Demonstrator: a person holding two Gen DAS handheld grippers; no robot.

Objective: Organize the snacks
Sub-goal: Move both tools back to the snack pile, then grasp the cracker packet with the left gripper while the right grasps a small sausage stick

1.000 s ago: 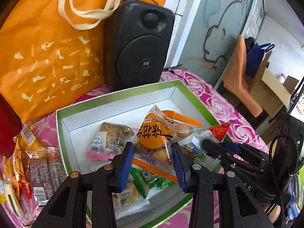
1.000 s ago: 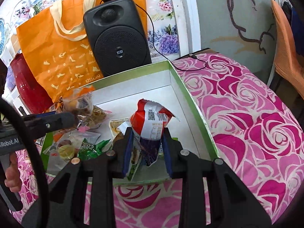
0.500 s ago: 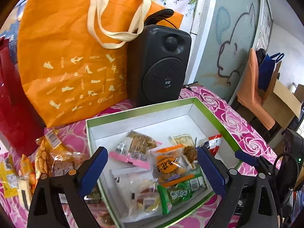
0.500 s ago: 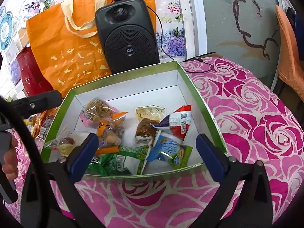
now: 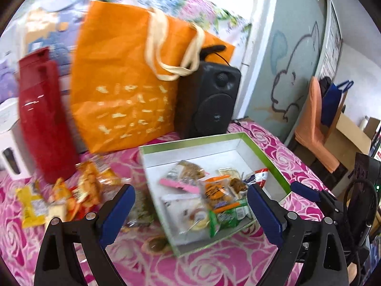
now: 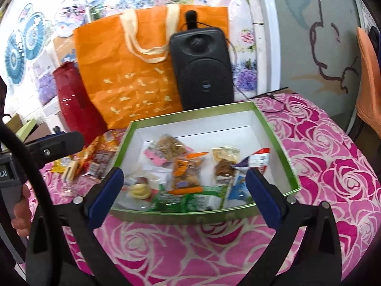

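Both grippers pulled back since a moment ago, left gripper and right gripper spread wide, empty, snacks in green box, loose packets apparently blurred beside it.

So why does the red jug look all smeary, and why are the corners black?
In the left wrist view the red jug and orange bag are smeared by motion blur; the green box is blurred less. The right wrist view is sharper, its orange bag only slightly soft. Both views have black corners and bent edges from the fisheye lens.
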